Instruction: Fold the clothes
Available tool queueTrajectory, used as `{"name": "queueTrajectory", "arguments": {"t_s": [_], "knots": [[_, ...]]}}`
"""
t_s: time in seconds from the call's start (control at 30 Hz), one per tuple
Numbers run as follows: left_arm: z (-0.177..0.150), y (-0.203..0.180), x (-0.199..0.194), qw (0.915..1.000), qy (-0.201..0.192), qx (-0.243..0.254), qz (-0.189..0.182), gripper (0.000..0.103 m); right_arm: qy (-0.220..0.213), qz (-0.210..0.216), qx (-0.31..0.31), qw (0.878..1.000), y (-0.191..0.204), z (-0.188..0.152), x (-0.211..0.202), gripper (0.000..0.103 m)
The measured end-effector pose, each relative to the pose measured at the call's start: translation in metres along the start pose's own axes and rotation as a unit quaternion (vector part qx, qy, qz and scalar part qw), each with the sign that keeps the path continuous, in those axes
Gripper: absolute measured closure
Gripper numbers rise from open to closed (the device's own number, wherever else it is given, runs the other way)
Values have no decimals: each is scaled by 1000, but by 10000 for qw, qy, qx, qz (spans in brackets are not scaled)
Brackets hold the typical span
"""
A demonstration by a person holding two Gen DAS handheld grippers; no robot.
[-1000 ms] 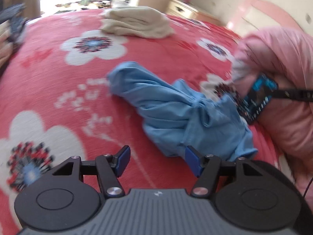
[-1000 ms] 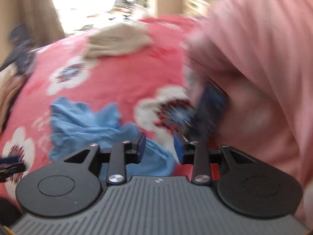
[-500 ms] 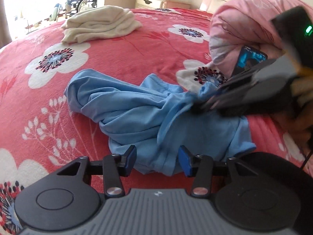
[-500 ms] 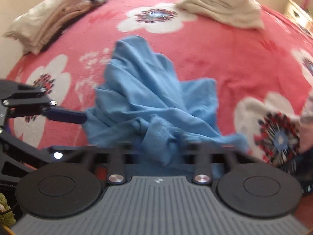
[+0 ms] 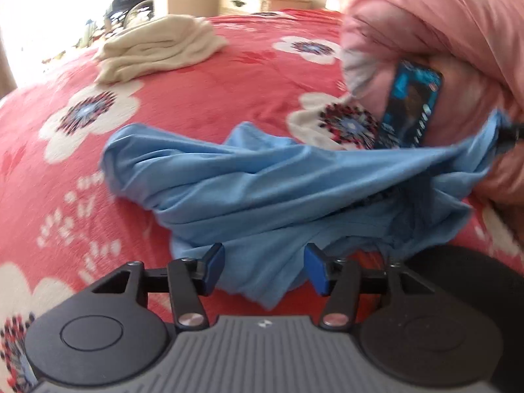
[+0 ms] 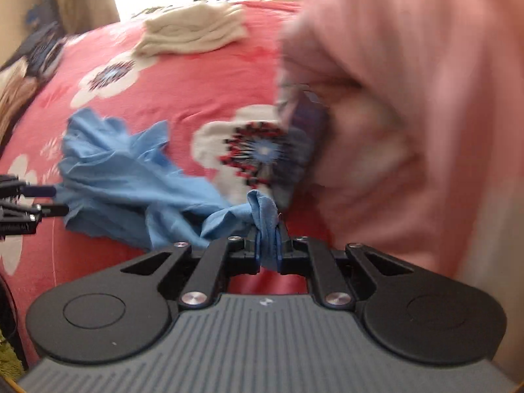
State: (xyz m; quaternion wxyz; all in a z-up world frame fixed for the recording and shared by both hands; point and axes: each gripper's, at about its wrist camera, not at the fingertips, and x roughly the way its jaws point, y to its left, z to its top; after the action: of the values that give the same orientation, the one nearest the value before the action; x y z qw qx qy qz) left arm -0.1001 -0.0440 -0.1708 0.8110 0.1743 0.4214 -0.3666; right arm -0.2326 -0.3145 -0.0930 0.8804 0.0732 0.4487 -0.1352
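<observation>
A: Status of the right tool [image 6: 268,245]?
B: Clenched on a bunched edge of the blue garment [image 5: 278,190]. A second ago it stood parted and empty — the garment, crumpled then, is now drawn taut toward the pink quilt [image 5: 442,32].
A: The left tool [image 5: 263,270]?
B: Released and opening, with the near hem between its pads, ungripped. Garment lies mid-bed [image 5: 196,98]; spreading can likely begin.
A: Unclear items?
B: Sleeves and collar are buried in folds — the right view is blurred.

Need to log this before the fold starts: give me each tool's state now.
Left tool: opening, blue garment between its fingers, not pinched.
Right tool: shut on a bunched corner of the blue garment.
</observation>
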Motion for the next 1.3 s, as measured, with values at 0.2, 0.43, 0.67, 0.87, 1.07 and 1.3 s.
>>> {"name": "queueTrajectory", "arguments": {"t_s": [0.2, 0.43, 0.67, 0.87, 1.07, 1.3], "knots": [[3, -26, 10, 9983, 11, 478, 341, 48, -452, 17, -100, 9989, -5, -2, -16, 97], [-9, -20, -8, 9993, 133, -244, 236, 46, 170, -306, -490, 9982, -9, -21, 1, 82], [-28, 22, -12, 9814, 276, -1896, -106, 47, -889, 747, -637, 9912, 11, -12, -17, 64], [-34, 52, -23, 9733, 138, -2291, 34, 48, -706, 2045, -2837, 9342, 122, -11, 26, 61], [-50, 77, -41, 9695, 118, -2447, 126, 47, -976, 1972, -5279, 8203, 215, -30, 62, 62], [-75, 103, -50, 9581, 12, -2860, 121, 47, -219, 2043, -5678, 7971, 274, -20, 101, 62]]}}
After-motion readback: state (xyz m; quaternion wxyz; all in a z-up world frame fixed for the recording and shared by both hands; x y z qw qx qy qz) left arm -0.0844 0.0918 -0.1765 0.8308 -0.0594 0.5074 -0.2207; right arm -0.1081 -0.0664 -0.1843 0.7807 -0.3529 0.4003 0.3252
